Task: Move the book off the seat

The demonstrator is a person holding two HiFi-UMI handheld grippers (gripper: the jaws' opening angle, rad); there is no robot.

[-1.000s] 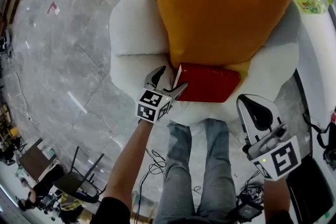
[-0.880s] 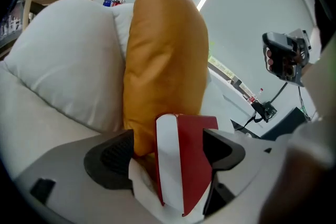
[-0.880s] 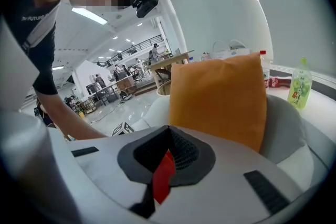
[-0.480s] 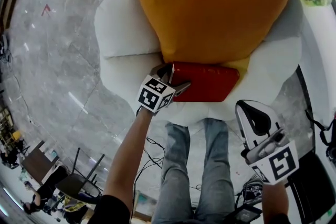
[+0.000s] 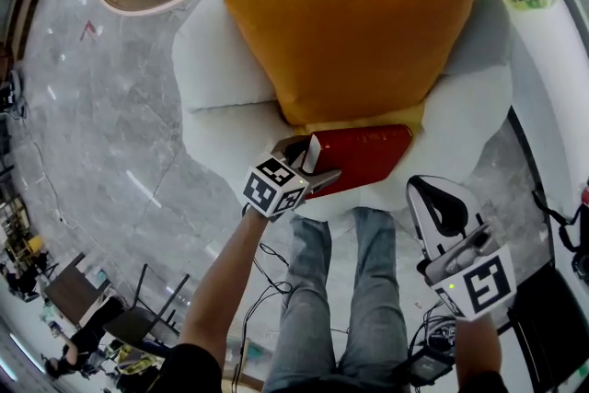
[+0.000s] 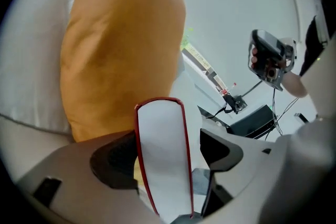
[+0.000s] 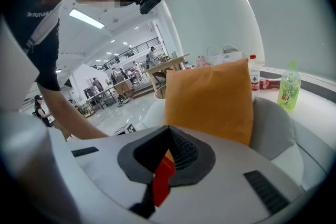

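Left gripper has pushed further over the left end of the red book; jaws just closing, straddling it, one pad not yet touching. Book lies at the front of the white seat, long axis left-right, back edge against the orange cushion. Seat rim and open floor lie leftward. Right gripper closed, empty, well apart.

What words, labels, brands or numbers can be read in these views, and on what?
Nothing can be read for certain.
red book: no legible title shows on its cover.
green bottle: label too blurred to read.
red-capped bottle: label too small to read.
shirt: white print, too blurred to read.
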